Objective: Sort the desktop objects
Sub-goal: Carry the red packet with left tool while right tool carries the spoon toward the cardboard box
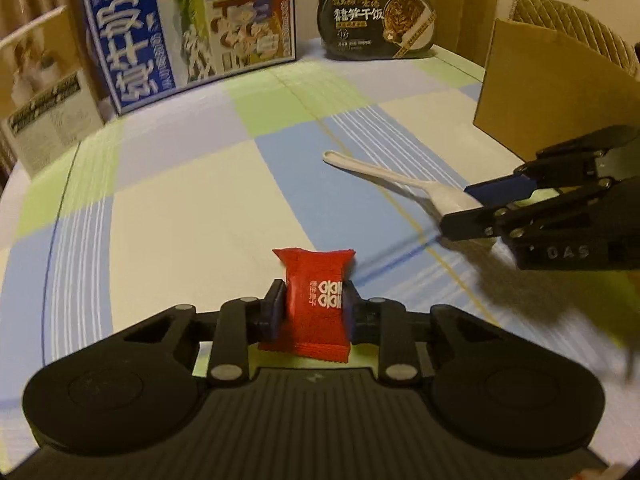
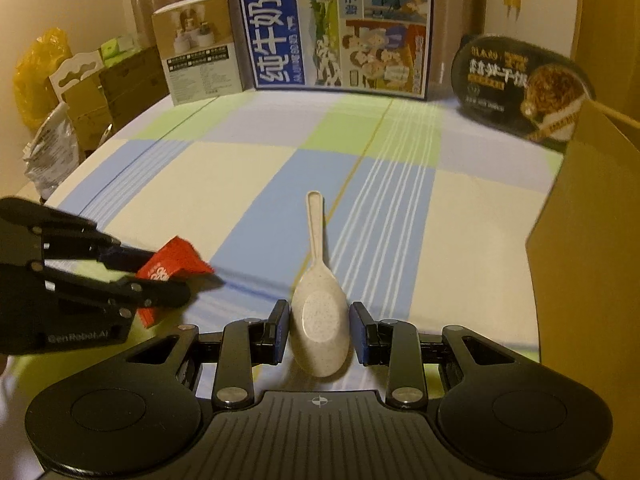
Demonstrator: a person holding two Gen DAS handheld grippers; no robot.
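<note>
Left gripper is clamped on the red candy packet, pads pressing both sides of the wrapper, which stands upright between them just above the checked tablecloth. Right gripper has the beige spoon by its bowl, fingers tight against either side, handle pointing away toward the back of the table; in the left wrist view the spoon looks slightly raised off the cloth.

Step in hand, as I read it: both picks are made, transport comes next. A cardboard box stands just right of the spoon and looks like the likely drop spot, though its inside isn't visible. Milk carton, black meal tray and small white box line the far edge.

Next move calls for lifting clear of the cloth and keeping the two grippers apart, since they're close. Packet is soft and slippery, so keep the squeeze on.
</note>
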